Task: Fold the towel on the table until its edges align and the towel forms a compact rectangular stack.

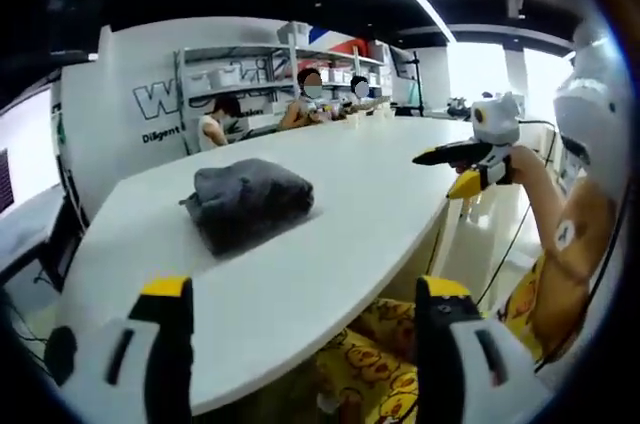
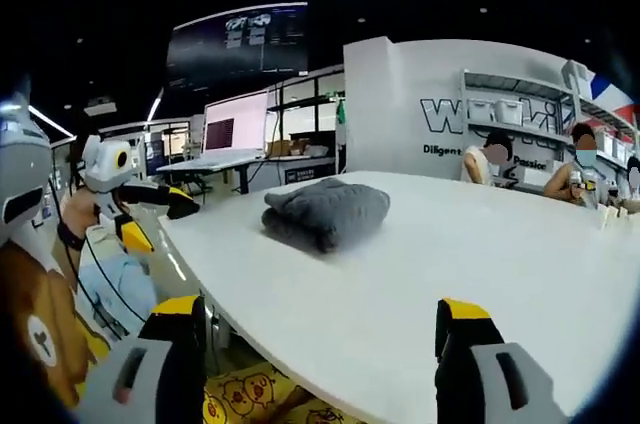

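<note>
Nearest me in the left gripper view, my left gripper [image 1: 305, 294] has its two yellow-tipped white jaws spread wide apart with nothing between them, hanging just over the near edge of the long white oval table [image 1: 380, 194]. Below that edge I see yellow duck-print trousers [image 1: 375, 359] on the person holding the rig.

In the right gripper view, my right gripper [image 2: 320, 309] is likewise released, jaws parted and empty, above the table's [image 2: 480, 244] near rim.

Further in, the dark grey fabric towel [image 1: 250, 202] lies on the tabletop as a thick, rumpled folded bundle, well apart from both grippers; I see it again in the right gripper view [image 2: 325, 210].

Off the table's side, each camera catches the other gripper held in the air.

Beyond, three seated people [image 1: 300, 109] sit at the far end, before white shelving [image 1: 250, 69] and a white wall with dark lettering [image 2: 470, 119].
</note>
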A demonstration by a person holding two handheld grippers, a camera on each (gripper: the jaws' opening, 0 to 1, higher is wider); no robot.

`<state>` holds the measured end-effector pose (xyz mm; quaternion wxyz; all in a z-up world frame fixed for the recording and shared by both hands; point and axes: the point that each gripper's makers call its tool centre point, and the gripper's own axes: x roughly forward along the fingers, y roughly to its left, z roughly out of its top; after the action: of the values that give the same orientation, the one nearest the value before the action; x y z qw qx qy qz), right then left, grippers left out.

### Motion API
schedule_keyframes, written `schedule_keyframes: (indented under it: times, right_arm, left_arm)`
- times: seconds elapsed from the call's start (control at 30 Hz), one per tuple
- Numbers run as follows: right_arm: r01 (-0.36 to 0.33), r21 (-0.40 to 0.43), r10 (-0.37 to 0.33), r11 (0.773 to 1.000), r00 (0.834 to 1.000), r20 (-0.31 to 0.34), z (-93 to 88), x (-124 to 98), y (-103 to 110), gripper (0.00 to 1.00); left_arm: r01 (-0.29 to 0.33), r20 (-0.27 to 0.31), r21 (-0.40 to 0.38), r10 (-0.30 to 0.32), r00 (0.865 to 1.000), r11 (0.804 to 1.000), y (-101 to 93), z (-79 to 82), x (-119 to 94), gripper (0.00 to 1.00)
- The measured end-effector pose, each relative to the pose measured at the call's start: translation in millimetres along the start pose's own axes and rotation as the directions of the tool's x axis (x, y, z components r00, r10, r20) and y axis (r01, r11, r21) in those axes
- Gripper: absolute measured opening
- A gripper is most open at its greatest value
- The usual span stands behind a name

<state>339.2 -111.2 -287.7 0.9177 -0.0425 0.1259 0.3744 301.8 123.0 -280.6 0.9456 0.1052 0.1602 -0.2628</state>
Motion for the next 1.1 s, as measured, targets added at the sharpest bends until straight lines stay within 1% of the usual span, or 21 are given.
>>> schedule_keyframes:
  times: [0.27,0.5,0.93,1.1]
  right_arm:
    - [-0.007,-0.004,0.007,1.000,1.000,0.001,3.9,-1.4,0.8,1.00]
    - [0.012,-0.019,-0.012,1.000,1.000,0.006,7.3,-7.2,-4.0,1.00]
    - [0.022,-0.025,-0.022,0.999,1.000,-0.006,3.8,-8.3,-8.5,1.00]
    - [0.018,-0.023,-0.018,1.000,1.000,-0.005,3.1,-7.2,-6.1,1.00]
  left_arm:
    - [-0.001,0.011,-0.004,0.001,1.000,1.000,-0.6,1.7,-0.3,0.97]
    - [0.006,0.028,0.001,-0.006,1.000,1.000,-3.6,7.4,2.4,0.96]
    - [0.003,0.027,0.001,-0.003,1.000,1.000,-5.4,8.6,3.4,0.96]
    - [-0.012,0.026,-0.007,0.012,1.000,1.000,-2.1,7.1,-0.3,0.96]
